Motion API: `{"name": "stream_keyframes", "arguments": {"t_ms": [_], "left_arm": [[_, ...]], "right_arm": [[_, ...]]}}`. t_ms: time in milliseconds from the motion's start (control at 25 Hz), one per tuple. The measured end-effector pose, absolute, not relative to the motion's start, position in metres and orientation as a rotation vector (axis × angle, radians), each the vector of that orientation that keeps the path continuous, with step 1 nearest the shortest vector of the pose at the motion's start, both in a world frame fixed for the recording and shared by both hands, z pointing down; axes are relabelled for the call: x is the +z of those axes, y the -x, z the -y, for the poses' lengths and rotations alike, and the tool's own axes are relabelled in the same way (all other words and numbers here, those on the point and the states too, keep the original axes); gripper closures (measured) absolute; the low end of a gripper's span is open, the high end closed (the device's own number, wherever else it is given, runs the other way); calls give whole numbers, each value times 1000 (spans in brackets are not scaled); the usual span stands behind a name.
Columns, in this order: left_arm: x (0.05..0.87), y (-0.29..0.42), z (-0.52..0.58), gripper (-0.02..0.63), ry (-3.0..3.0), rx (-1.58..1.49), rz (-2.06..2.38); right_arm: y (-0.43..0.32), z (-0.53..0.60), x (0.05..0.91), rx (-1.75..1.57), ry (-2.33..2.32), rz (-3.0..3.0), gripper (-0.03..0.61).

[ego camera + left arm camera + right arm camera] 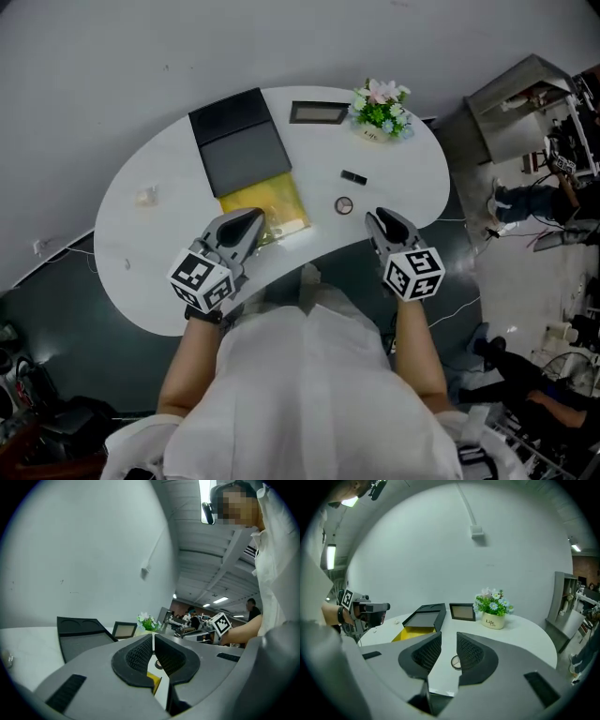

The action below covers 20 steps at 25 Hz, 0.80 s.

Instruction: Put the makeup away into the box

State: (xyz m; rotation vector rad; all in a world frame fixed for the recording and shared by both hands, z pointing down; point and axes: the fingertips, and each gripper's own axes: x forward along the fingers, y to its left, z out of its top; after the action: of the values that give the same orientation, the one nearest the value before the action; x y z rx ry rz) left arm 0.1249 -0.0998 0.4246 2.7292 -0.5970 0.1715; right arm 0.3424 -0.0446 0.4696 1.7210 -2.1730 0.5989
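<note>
Makeup isn't in yet. The small round dark-rimmed compact [344,205] and the short black stick-shaped piece [353,176] both lie on the white kidney-shaped tabletop [131,244], just right of the open black box with the yellow lining [272,199]. The right tool [449,635] has its jaws a bit apart with nothing between them. The compact shows through the gap, so I'd guess that's the pick in hand. The left tool [153,637] has its jaws closed together and empty, by the box's near corner.

How I'd do it: the compact is flat and low, so come down steep and open wider than its rim. Pinch across the edges, then lift straight up before swinging over to the yellow part. Left tool could steady the box.

Count: two tools, one box, one compact, one black stick, one dark picture frame [319,112] and one white pot of flowers [382,117]. There's also one little pale thing [147,195] far left that I can't identify.
</note>
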Motion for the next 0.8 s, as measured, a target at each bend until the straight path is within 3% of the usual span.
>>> {"name": "stream_keyframes", "arguments": {"t_ms": [800], "left_arm": [[466, -159, 89, 589, -2630, 272, 802]], "right_arm": [[-325, 88, 593, 596, -1045, 2101, 362]]}}
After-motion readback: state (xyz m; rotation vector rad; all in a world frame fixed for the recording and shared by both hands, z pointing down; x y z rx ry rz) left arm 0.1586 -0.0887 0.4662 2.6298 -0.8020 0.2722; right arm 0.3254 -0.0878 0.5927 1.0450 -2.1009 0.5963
